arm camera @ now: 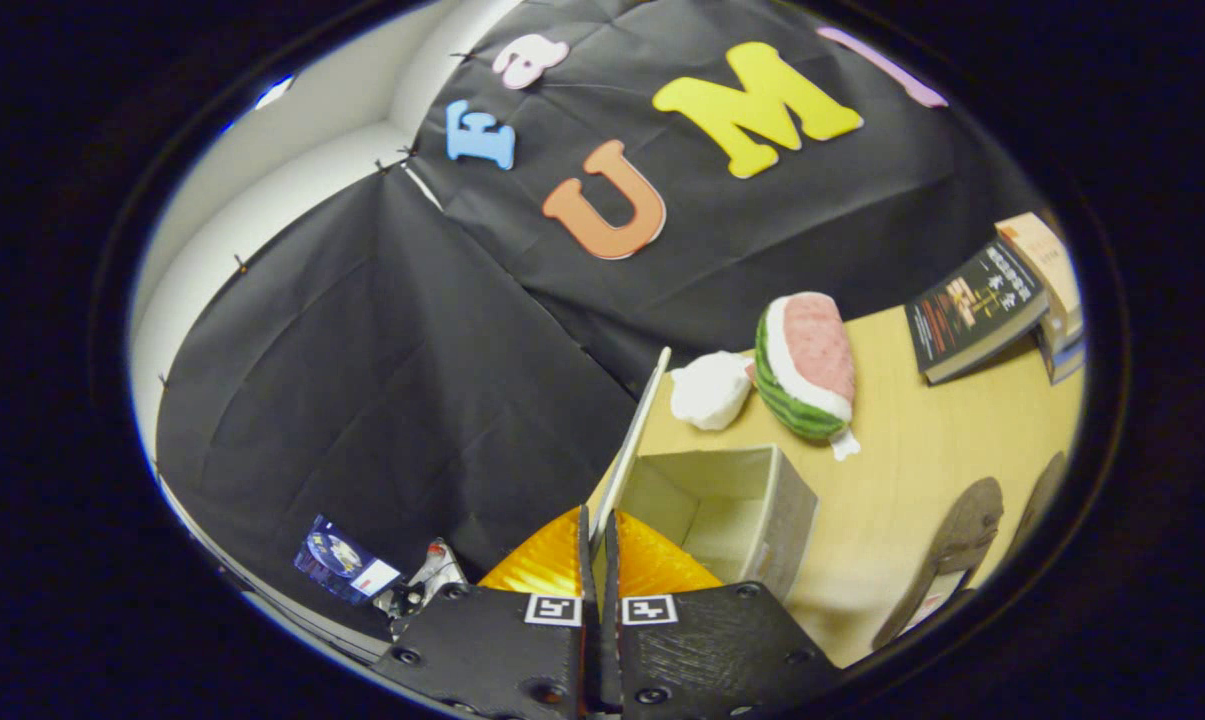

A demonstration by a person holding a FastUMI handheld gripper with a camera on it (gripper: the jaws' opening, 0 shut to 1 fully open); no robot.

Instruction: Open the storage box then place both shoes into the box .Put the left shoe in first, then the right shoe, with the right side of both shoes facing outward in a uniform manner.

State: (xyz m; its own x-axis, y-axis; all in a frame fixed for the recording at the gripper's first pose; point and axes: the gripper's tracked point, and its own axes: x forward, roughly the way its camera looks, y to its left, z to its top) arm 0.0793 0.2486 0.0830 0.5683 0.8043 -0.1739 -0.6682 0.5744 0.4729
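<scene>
Pale cardboard lid (pixel 630 440) is pinched upright between the closed gripper (pixel 598 530) so the open grey storage box (pixel 752 510) is cleared for the shoes (pixel 952 550).

The two shoes (pixel 952 560) are dark, blurred and cut off past the box (pixel 762 500). The lid's (pixel 634 440) lower edge disappears between the hand-held gripper (pixel 598 530) fingers.

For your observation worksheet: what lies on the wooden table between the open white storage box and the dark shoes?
In the gripper view, bare wooden table separates the open white storage box from the dark shoes. The gripper pinches the box's raised lid.
</scene>
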